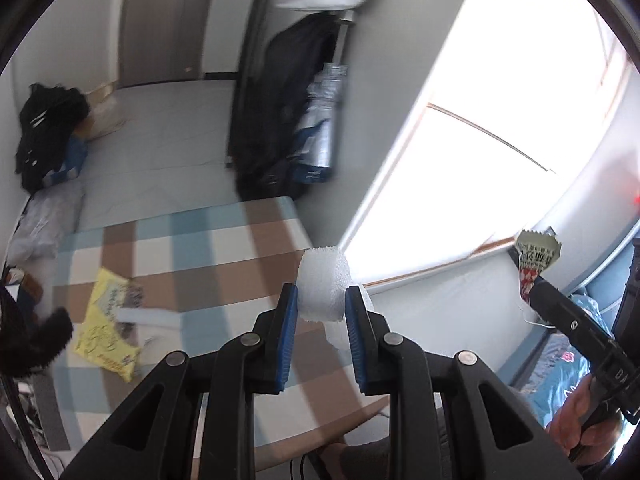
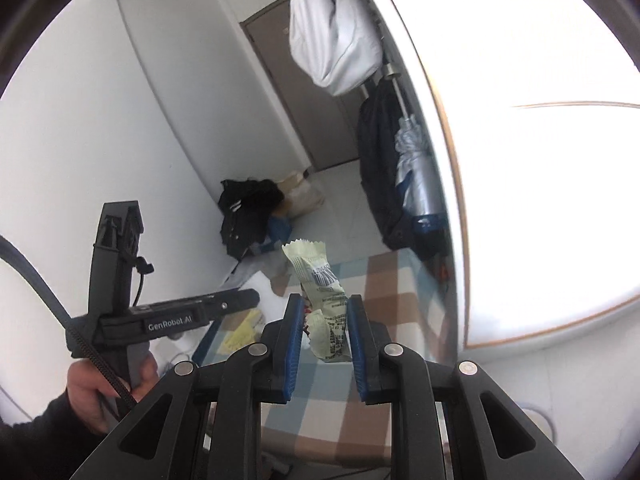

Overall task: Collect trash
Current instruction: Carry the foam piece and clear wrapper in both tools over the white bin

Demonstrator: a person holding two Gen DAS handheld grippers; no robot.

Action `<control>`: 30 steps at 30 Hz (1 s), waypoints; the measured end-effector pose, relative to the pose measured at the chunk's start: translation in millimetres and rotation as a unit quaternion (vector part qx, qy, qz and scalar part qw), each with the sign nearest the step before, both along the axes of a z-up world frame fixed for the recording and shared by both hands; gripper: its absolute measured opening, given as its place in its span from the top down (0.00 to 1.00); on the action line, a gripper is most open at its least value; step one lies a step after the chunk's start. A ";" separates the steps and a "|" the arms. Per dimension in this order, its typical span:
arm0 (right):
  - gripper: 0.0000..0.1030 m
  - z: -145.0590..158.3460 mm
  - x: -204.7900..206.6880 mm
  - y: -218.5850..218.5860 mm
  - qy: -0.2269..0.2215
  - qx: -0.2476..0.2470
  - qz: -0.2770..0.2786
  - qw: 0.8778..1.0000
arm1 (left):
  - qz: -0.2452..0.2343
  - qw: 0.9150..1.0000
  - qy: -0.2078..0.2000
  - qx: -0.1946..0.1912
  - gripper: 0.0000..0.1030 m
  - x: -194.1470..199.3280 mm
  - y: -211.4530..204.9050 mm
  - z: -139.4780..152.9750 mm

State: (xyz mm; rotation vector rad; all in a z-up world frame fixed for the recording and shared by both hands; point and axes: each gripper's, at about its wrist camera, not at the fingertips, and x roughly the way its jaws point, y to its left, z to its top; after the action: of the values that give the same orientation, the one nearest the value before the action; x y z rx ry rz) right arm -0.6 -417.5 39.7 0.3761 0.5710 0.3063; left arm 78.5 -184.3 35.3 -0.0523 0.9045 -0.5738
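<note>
Left gripper (image 1: 321, 304) pinches a white foam piece (image 1: 323, 288) between narrowly parted blue pads; right gripper (image 2: 323, 312) likewise clamps a crumpled pale-green wrapper (image 2: 320, 280), its print illegible. Beyond, a yellow packet (image 1: 105, 320) lies on the checked tabletop (image 1: 208, 248), partly covered by blurred litter; the window (image 1: 480, 140) is blown out.

White foam wad (image 1: 323, 285), pale-green wrapper (image 2: 325, 296), yellow packet (image 1: 106, 318), brown-blue checked cloth (image 1: 208, 248).

grippers: 2 (image 1: 321, 308) (image 2: 323, 316) | foam pieces: 1 (image 1: 323, 284) | crumpled wrappers: 1 (image 2: 320, 280) | yellow packets: 1 (image 1: 105, 320)
</note>
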 end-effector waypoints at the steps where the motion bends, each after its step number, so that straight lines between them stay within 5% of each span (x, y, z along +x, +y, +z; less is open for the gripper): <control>1: 0.80 2.6 -4.6 -10.5 -0.002 -0.001 -0.011 1.000 | -0.008 1.000 -0.001 -0.002 0.81 -1.4 -7.6 1.1; 12: 0.80 -30.0 -40.1 -111.2 0.042 -0.016 -0.125 0.991 | -0.118 0.993 0.018 0.000 0.81 -12.2 -120.9 -18.9; 20: 0.80 -99.4 -47.1 -164.2 0.119 0.003 -0.181 0.976 | -0.170 0.983 0.075 0.015 0.81 -3.4 -173.2 -75.1; 30: 0.80 -205.2 -41.7 -183.4 0.225 0.049 -0.194 0.954 | -0.212 0.963 0.143 0.081 0.81 6.2 -216.1 -150.5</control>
State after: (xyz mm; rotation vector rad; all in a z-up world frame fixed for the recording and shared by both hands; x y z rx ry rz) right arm -42.3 -600.9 -165.5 0.6509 0.9121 -0.1386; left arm 84.7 -400.4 -115.3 0.2177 1.2551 -0.9026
